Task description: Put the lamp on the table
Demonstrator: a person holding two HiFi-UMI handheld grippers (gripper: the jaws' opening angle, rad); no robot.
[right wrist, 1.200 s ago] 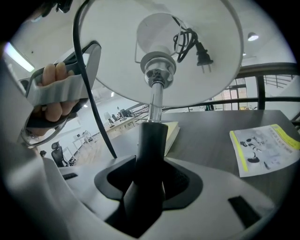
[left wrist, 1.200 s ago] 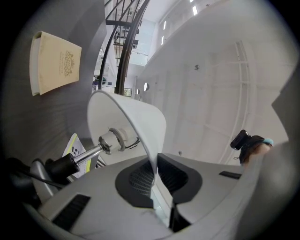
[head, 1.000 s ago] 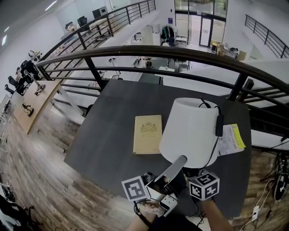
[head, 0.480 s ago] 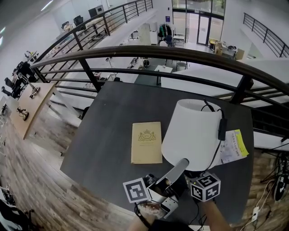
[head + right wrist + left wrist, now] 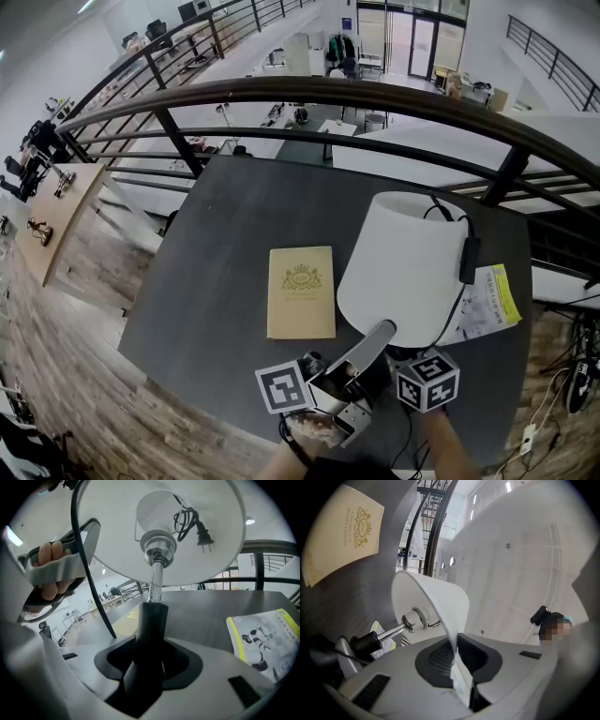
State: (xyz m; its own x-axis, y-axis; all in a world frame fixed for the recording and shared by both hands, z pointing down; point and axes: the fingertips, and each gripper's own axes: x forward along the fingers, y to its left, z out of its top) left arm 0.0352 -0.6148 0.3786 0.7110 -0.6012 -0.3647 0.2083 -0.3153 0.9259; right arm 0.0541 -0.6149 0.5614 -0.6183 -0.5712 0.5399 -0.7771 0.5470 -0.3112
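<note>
The lamp has a white shade [image 5: 403, 272], a chrome rod and a black stem [image 5: 152, 616]. It hangs tilted over the near right part of the dark table [image 5: 216, 234]. My left gripper [image 5: 378, 334] is shut on the shade's lower rim [image 5: 452, 641], which runs thin between its pads. Under the shade, my right gripper [image 5: 147, 656] is shut on the black stem; in the head view only its marker cube [image 5: 427, 380] shows. The lamp's black cord [image 5: 86, 573] trails down, and its plug [image 5: 202, 535] lies inside the shade. The lamp's foot is hidden.
A cream book [image 5: 301, 292] lies on the table just left of the shade. A yellow-edged booklet [image 5: 489, 300] lies to the right. A dark curved railing [image 5: 375, 94] borders the table's far side, with a drop to a lower floor beyond. A wood floor lies to the left.
The lamp and both grippers have drifted slightly right of the book and a little lower over the table. Both grips are unchanged.
</note>
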